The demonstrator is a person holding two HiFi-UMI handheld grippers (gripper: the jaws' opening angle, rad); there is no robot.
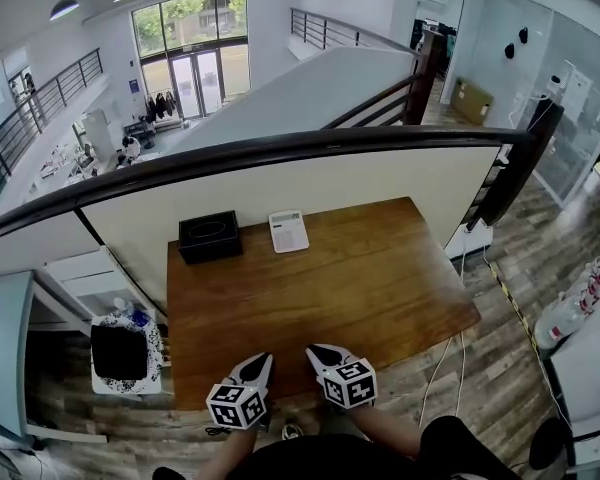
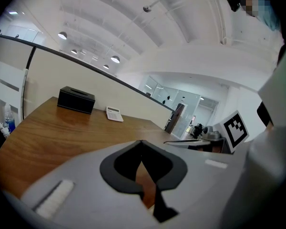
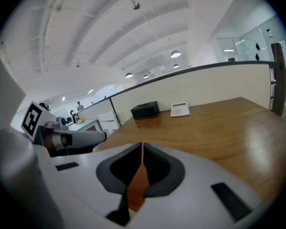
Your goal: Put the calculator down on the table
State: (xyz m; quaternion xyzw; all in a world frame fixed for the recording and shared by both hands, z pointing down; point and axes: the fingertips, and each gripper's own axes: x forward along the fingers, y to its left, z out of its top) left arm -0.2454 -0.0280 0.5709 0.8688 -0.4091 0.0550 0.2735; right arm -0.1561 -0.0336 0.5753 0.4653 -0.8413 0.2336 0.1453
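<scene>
On the left, far across the brown table [image 1: 380,298], sits a black tissue box [image 1: 209,236]. It is right up against the low wall.

Close to the person, at the near edge of the table, is the left gripper [image 1: 262,363]. Its fingers [image 2: 121,168] are pressed together and there is nothing in them.

The calculator [image 1: 288,231] is white. It lies flat on the table at the far edge, just beside the black tissue box on its right side. They do not touch. It is well apart from both grippers, so it looks like the job of putting it down is done.

Next comes the right gripper [image 1: 316,352], near the left one and also at the near edge. Its fingers [image 3: 159,173] are together too, with only table showing behind them. It holds nothing.

On the right, white cables [image 1: 450,353] hang down past the table onto the wood floor.

Not much can go wrong now. If a gripper reaches back out, it could bump the calculator and slide it into the box or the wall. The grippers are low by the table edge, so a quick move could knock them on the wood. Feet could also catch on the cables if the person steps to the right.
</scene>
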